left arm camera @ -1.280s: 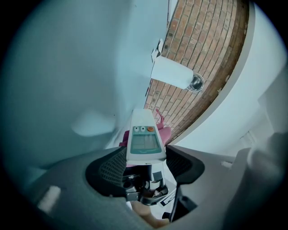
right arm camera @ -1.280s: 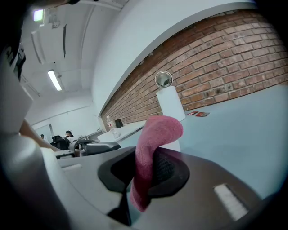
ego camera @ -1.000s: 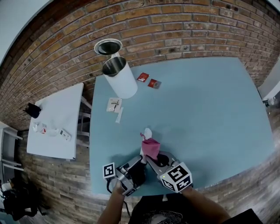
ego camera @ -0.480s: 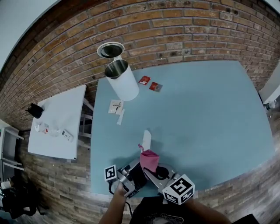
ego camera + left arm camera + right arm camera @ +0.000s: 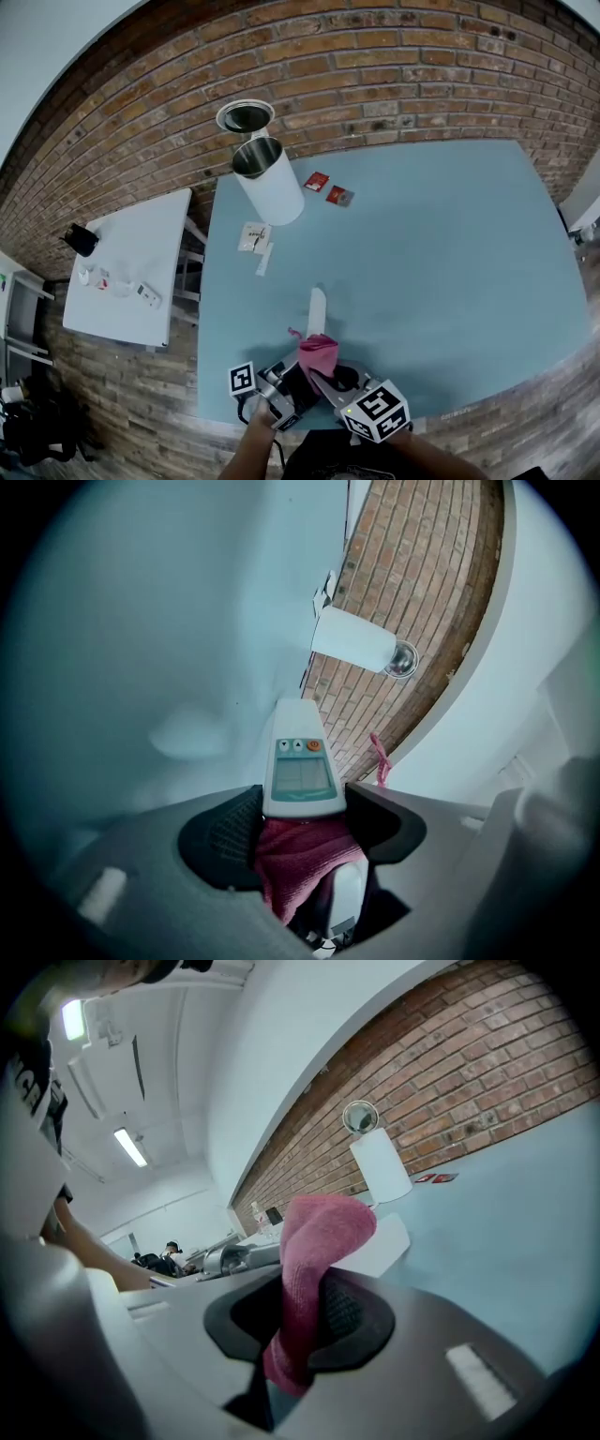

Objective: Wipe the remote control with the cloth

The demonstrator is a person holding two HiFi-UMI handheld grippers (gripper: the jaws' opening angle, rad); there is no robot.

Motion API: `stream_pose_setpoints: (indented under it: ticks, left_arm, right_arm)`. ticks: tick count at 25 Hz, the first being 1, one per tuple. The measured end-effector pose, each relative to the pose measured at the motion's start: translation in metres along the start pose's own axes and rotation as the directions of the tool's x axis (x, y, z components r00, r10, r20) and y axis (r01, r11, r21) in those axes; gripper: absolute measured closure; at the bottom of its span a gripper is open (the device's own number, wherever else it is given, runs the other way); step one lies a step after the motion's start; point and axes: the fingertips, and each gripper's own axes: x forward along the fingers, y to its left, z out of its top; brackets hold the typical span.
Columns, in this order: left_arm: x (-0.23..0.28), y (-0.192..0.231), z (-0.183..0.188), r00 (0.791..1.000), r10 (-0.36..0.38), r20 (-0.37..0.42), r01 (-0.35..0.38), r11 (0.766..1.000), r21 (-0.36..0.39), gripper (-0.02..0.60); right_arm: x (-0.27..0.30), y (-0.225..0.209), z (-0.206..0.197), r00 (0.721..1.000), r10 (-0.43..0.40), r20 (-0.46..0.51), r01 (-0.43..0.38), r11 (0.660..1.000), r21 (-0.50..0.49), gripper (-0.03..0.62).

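While the left tongs (image 5: 300, 816) squeeze the bottom end of the remote control (image 5: 300, 766), the right tongs (image 5: 306, 1321) are shut tight on the pink cloth (image 5: 314, 1260). Both tongs are close side by side at the near edge of the blue surface (image 5: 450, 272), a bit left of its middle. The cloth lies over the lower part of the remote, right where the left tongs hold it. The screen and the three little buttons on the remote are not covered. The free end of the remote points away toward the far edge.

Farther out, near the left edge, lie two small paper cards (image 5: 253, 237) and a thin white strip (image 5: 265, 260) just beside them. A white bin (image 5: 272, 183) with a shiny open top stands by the far left corner. Two little red packets (image 5: 327, 187) lie just to the right of the bin, near the far edge. Past the far edge is a brick wall (image 5: 394, 66). Off the left edge stands a smaller white surface (image 5: 141, 234) with a few small things on it that are too tiny to name.
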Motion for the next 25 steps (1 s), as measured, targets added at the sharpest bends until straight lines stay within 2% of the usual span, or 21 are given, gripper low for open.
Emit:
stream_pose_setpoints:
  ticks: [11, 14, 17, 19, 22, 23, 25]
  left_arm:
    - [0.001, 0.0, -0.001, 1.0, 0.008, -0.003, -0.008, 1.0, 0.027, 0.301]
    - [0.002, -0.001, -0.003, 1.0, 0.021, -0.001, -0.021, 0.998, 0.052, 0.301]
    - [0.002, 0.004, -0.005, 0.996, 0.088, -0.007, -0.087, 0.987, 0.137, 0.301]
    - [0.003, 0.01, -0.008, 0.987, 0.163, -0.011, -0.156, 0.963, 0.221, 0.301]
    - [0.005, 0.016, -0.011, 0.965, 0.264, -0.009, -0.245, 0.905, 0.347, 0.302]
    - [0.005, 0.018, -0.011, 0.955, 0.298, -0.005, -0.272, 0.879, 0.392, 0.302]
    - [0.004, 0.022, -0.009, 0.926, 0.377, 0.02, -0.34, 0.808, 0.481, 0.302]
  right_arm:
    - [-0.007, -0.024, -0.03, 0.987, -0.073, -0.144, 0.075, 0.997, 0.013, 0.528]
    - [-0.013, -0.025, -0.023, 0.992, -0.072, -0.103, 0.075, 0.997, 0.023, 0.528]
    - [-0.025, -0.035, -0.009, 0.995, -0.096, -0.033, 0.098, 0.994, 0.041, 0.528]
    - [-0.034, -0.047, -0.003, 0.992, -0.128, -0.003, 0.128, 0.99, 0.055, 0.528]
    - [-0.046, -0.065, 0.003, 0.984, -0.177, 0.017, 0.175, 0.982, 0.072, 0.528]
    - [-0.05, -0.07, 0.005, 0.982, -0.19, 0.022, 0.187, 0.979, 0.079, 0.528]
    - [-0.057, -0.078, 0.007, 0.977, -0.211, 0.031, 0.208, 0.974, 0.092, 0.528]
